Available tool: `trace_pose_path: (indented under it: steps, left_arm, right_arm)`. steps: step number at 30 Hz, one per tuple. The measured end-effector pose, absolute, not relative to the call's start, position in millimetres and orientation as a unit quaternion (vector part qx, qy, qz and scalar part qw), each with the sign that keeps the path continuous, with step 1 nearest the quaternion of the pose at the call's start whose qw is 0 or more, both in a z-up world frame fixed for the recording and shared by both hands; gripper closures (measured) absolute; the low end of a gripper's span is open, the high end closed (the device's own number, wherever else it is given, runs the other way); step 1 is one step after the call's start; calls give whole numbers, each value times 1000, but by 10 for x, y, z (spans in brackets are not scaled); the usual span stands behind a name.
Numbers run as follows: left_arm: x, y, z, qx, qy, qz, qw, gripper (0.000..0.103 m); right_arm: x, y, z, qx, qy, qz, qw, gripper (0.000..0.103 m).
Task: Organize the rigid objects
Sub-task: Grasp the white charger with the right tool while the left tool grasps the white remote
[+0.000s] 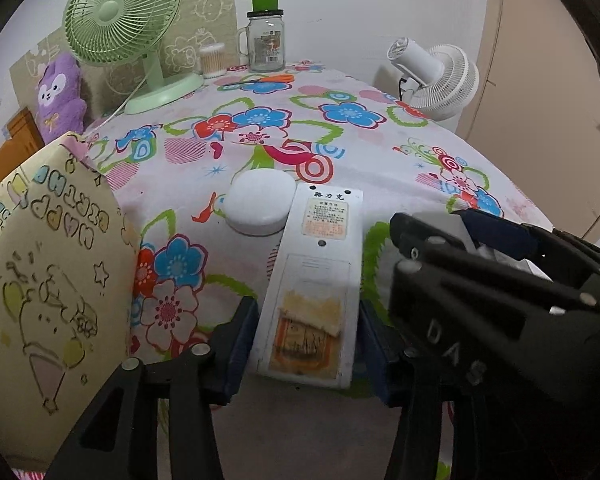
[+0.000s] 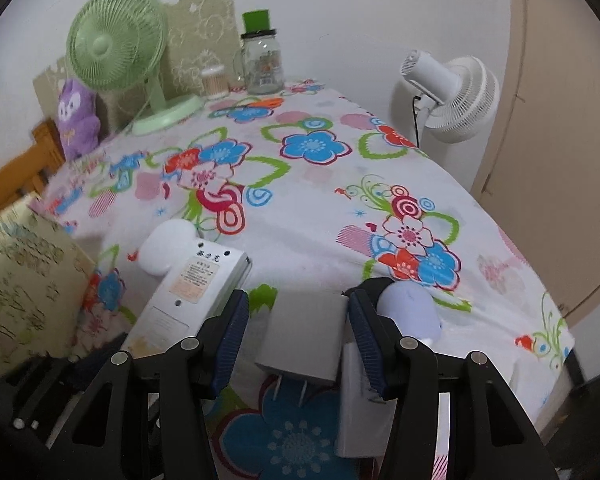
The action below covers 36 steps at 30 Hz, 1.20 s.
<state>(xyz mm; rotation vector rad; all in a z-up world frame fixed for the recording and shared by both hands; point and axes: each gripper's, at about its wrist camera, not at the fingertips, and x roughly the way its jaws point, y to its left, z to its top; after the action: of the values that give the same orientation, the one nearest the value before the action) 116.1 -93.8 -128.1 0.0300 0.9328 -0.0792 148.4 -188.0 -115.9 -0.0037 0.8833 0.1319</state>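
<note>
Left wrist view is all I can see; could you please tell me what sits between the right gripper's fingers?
Observer: A grey plug adapter sits in the right gripper, its two metal prongs pointing back toward the camera.
Operator: Thank you. Is anything lying close beside it?
Observer: Yes, a pale lilac rounded object rests on the tablecloth, right next to the gripper.
Operator: And is anything underneath?
Observer: A white box lies below the gripper on the lilac object's side.
</note>
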Motion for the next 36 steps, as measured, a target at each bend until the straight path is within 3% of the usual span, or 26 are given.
trace_pose_path:
  steps: [4, 6, 7, 9, 36]
  left_arm:
    - [1299, -930, -1298, 12, 446, -33, 894, 36]
    - [1351, -946, -1296, 10, 445, -40, 895, 45]
    - [1360, -958, -1289, 9, 445, -47, 894, 51]
    - [1376, -964, -1277, 11, 446, -46, 894, 57]
    - [1012, -866, -675, 13, 385, -40, 922, 58]
  right_arm:
    - [1599, -1843, -1218, -13, 441, 68, 895, 47]
    - [1647, -1834, -1243, -9, 446, 72, 892, 52]
    - [1668, -1835, -1256, -5, 449, 74, 890, 59]
    - [1695, -1849, -1260, 4, 450, 79, 889, 59]
    - [1329, -1782, -620, 18, 391, 85, 916, 60]
